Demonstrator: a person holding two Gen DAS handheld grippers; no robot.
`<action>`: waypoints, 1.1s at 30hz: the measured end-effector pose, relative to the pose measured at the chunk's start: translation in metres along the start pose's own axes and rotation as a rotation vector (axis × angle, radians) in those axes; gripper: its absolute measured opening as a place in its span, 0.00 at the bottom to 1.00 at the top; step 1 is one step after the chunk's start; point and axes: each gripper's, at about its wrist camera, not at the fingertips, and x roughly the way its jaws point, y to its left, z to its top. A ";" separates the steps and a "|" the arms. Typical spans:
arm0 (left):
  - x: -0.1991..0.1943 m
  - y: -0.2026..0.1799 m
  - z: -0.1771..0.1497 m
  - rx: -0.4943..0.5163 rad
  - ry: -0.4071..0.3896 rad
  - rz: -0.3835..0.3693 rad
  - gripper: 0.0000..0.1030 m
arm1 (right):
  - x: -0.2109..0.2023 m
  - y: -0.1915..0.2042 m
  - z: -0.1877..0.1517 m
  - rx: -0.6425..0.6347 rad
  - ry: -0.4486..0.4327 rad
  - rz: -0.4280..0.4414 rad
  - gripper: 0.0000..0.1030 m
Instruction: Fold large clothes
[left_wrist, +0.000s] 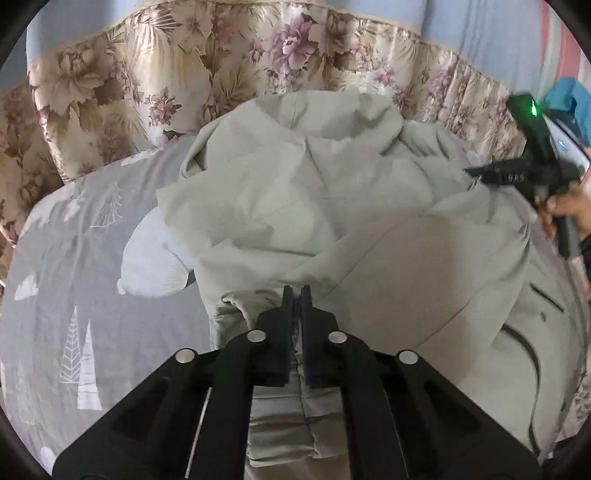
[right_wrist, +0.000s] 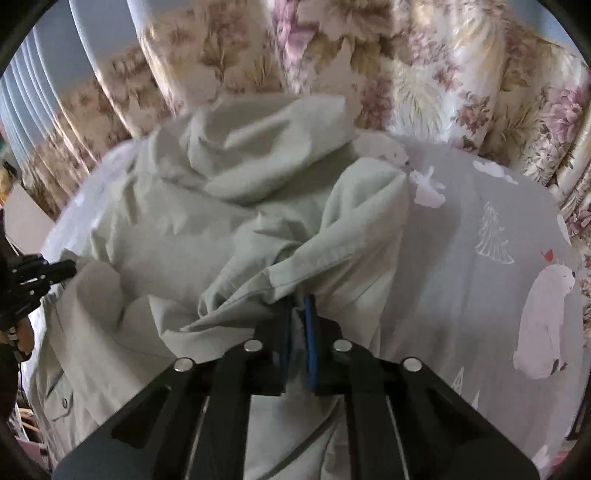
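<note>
A pale grey-green hooded jacket (left_wrist: 332, 184) lies crumpled on a bed, its hood (left_wrist: 332, 110) toward the far side. In the left wrist view my left gripper (left_wrist: 296, 293) is shut, with a strip of the jacket's cloth pinched between its pads near the near edge. At the far right my right gripper (left_wrist: 471, 171), held by a hand (left_wrist: 569, 210), touches the jacket's side. In the right wrist view my right gripper (right_wrist: 298, 301) is shut on a stitched hem fold of the jacket (right_wrist: 221, 221). The left gripper (right_wrist: 72, 266) shows at the left edge against the cloth.
The bed carries a grey sheet (left_wrist: 74, 258) printed with trees, clouds and bears (right_wrist: 546, 325). A floral curtain (left_wrist: 147, 74) hangs close behind the bed (right_wrist: 443, 74). A blue object (left_wrist: 569, 99) sits at the far right.
</note>
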 end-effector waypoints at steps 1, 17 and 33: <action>-0.005 0.000 0.003 -0.001 -0.013 -0.001 0.00 | -0.010 -0.003 0.000 0.007 -0.051 -0.008 0.04; 0.035 0.056 0.064 -0.082 -0.061 0.128 0.00 | -0.001 -0.088 0.044 0.187 -0.131 -0.214 0.01; 0.036 0.034 0.024 -0.173 0.035 0.066 0.40 | -0.024 -0.029 -0.042 0.202 -0.040 0.047 0.16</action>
